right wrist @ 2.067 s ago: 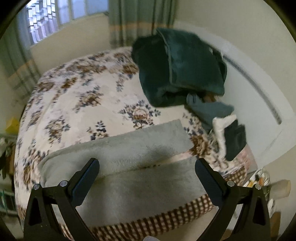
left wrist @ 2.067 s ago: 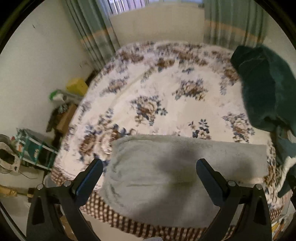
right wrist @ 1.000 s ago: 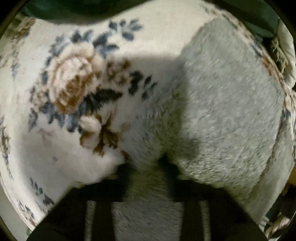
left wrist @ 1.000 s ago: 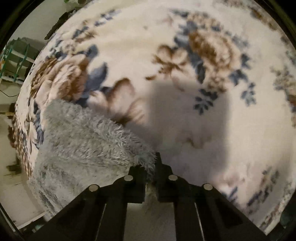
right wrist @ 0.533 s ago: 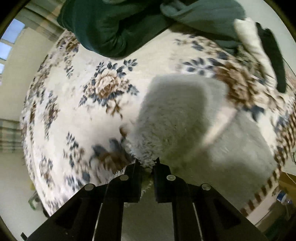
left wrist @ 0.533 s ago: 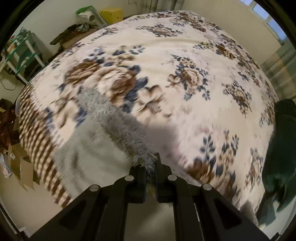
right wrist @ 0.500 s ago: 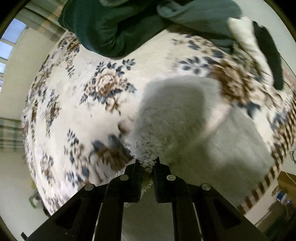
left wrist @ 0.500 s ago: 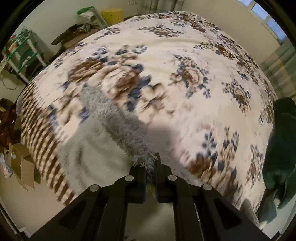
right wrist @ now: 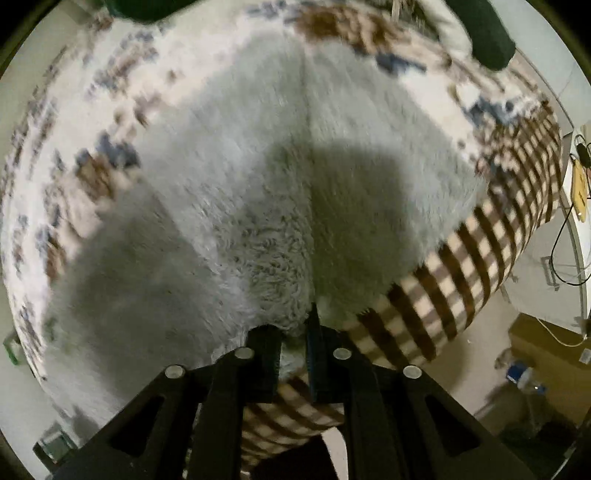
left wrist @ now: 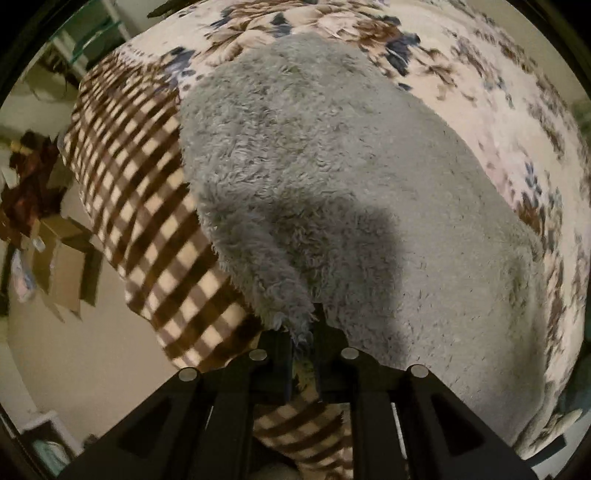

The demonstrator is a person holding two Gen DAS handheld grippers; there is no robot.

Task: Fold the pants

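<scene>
The grey fleece pants [left wrist: 332, 177] lie folded along the near edge of the bed. My left gripper [left wrist: 302, 334] is shut on a corner of the pants at the left end, just over the bed's edge. In the right wrist view the pants [right wrist: 295, 166] spread across the middle. My right gripper [right wrist: 293, 332] is shut on their near corner at the right end, above the checked side of the bed.
The bed has a floral blanket [left wrist: 498, 66] and a brown checked border [left wrist: 147, 206] that hangs down its side. Cardboard and clutter [left wrist: 48, 240] lie on the floor at left. Dark green bedding [right wrist: 487, 33] sits at the bed's far right. A box and a bottle [right wrist: 532, 369] stand on the floor.
Both grippers, shut on the far edge of the pants, have carried it back over the pants to the near edge of the bed. The pants now lie doubled over.
</scene>
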